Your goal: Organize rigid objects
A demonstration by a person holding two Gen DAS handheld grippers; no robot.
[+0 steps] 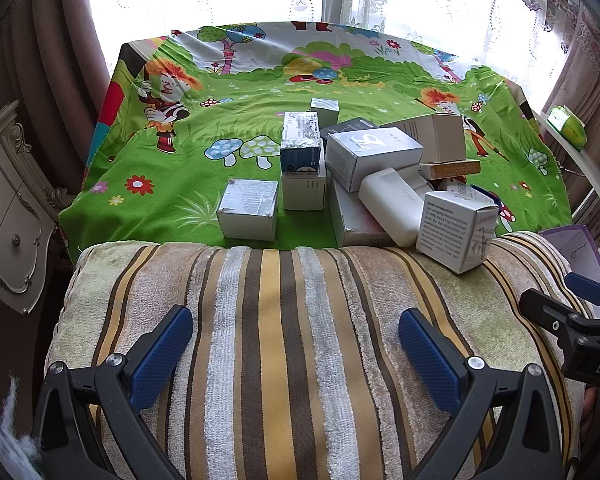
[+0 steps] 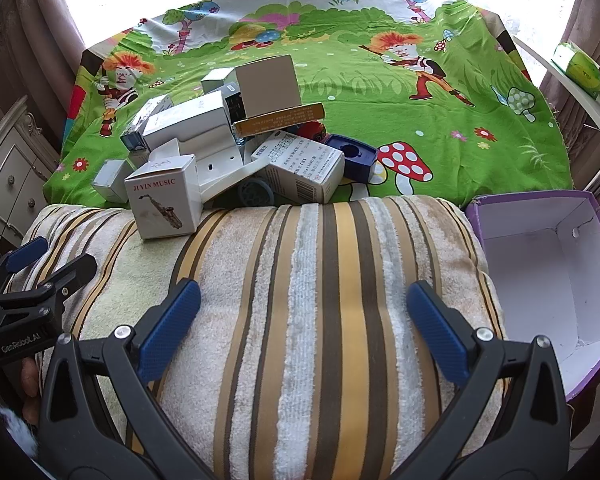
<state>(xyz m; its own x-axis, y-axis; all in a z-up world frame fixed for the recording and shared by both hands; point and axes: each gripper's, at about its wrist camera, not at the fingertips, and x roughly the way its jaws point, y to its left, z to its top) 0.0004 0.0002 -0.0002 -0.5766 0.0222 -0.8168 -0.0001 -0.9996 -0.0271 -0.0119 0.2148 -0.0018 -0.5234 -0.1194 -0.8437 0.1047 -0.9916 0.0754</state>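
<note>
Boxes (image 2: 228, 148) are lying in a loose heap on the green cartoon-print cloth (image 2: 440, 120), just beyond the striped towel (image 2: 320, 300) that is covering the near edge. A white box printed with a saxophone (image 2: 162, 206) is sitting at the front of the heap, overlapping the towel's edge, and a box with an orange side (image 2: 280, 119) is lying higher up under a plain beige box (image 2: 268, 86). To the left of the heap, a small grey-white box (image 1: 249, 214) is standing alone on the cloth. An open purple carton with a white inside (image 2: 548, 272) is sitting at the towel's right end, well apart from the heap. The left gripper (image 1: 296, 346) is hovering over the towel with its jaws spread wide and nothing between them; the right gripper (image 2: 304, 320) is doing the same beside it, also gaping and gripping nothing.
</note>
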